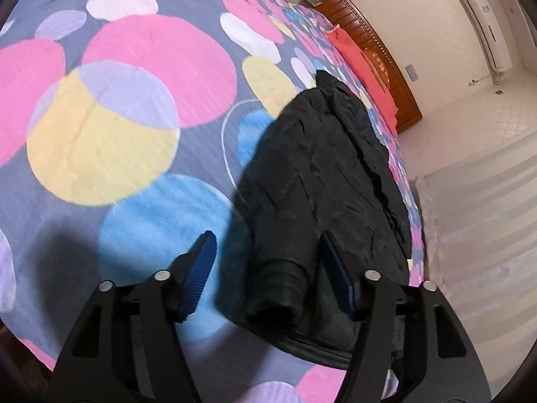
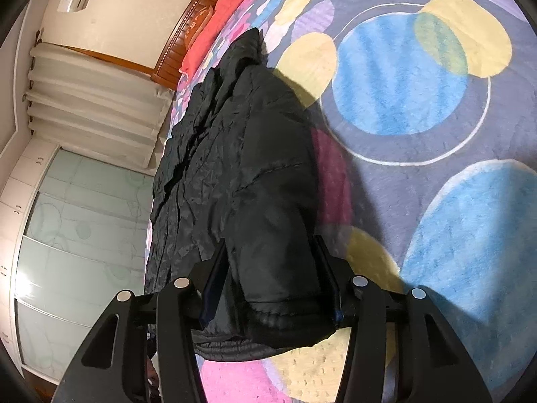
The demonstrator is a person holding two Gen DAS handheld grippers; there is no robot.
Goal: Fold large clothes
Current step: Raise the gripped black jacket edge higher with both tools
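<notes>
A black puffy jacket (image 1: 319,154) lies folded lengthwise on the bed, near its edge. In the left wrist view, my left gripper (image 1: 268,262) stands open over the jacket's near end; its left fingertip (image 1: 204,255) is clear of the cloth, while its right one (image 1: 332,258) is by the fabric. In the right wrist view, the same jacket (image 2: 235,154) runs away from me. My right gripper (image 2: 272,268) straddles a folded sleeve or edge, jaws apart with a thin gap beside the left pad (image 2: 218,275). The cloth rests on the bed and is not lifted.
A bedspread (image 1: 134,100) with large coloured circles covers the bed. A red pillow (image 1: 362,63) lies by the wooden headboard (image 1: 379,53). Pale floor (image 1: 486,168) runs beside the bed. Curtains (image 2: 94,100) and a glass-fronted wardrobe (image 2: 74,218) stand past the bed's edge.
</notes>
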